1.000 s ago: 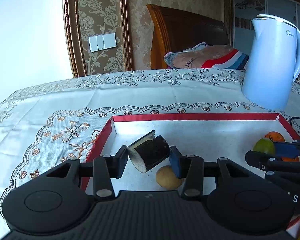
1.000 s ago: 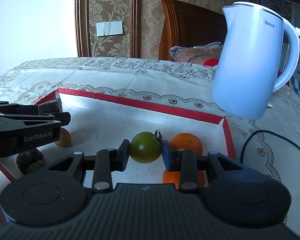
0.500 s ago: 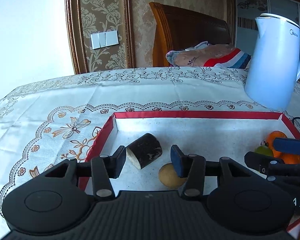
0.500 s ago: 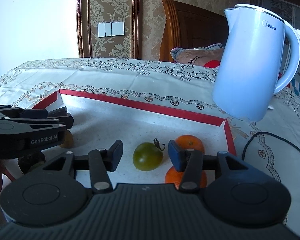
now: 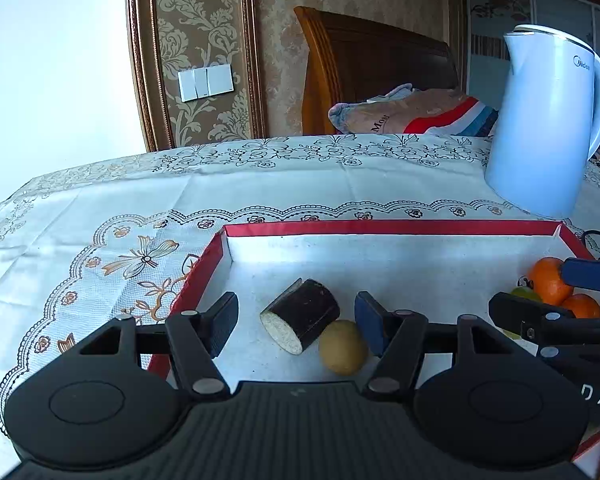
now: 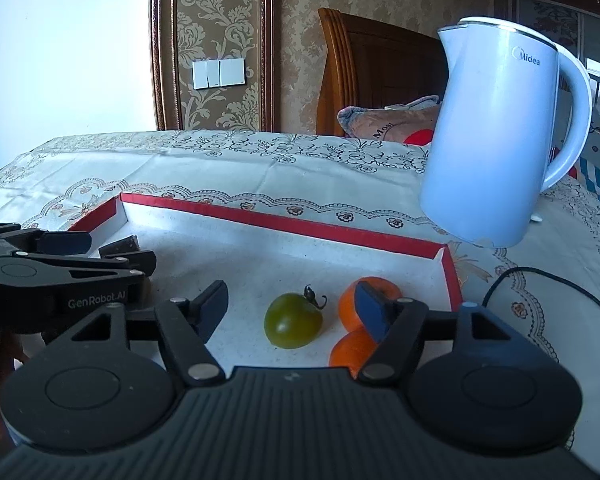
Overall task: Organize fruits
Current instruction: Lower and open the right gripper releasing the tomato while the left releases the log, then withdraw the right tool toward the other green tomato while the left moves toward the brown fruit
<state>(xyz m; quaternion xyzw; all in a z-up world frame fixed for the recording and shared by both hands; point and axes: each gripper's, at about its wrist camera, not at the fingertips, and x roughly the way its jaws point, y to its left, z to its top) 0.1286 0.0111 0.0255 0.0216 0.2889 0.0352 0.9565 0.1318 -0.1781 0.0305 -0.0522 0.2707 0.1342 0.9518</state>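
Observation:
A red-rimmed white tray lies on the tablecloth. In the left wrist view a dark cut chunk with a pale end rests on the tray floor beside a small yellow-brown round fruit. My left gripper straddles the chunk without touching it, its jaws opening. In the right wrist view a green tomato sits on the tray next to two oranges. My right gripper stands around the tomato with gaps on both sides, jaws opening.
A white electric kettle stands behind the tray's right end, its black cord trailing on the cloth. A wooden chair with a folded blanket is beyond the table. The left gripper's body fills the tray's left side in the right wrist view.
Both grippers went from shut on their items to spread apart. The dark chunk and the green tomato dropped from between the pads onto the tray floor.

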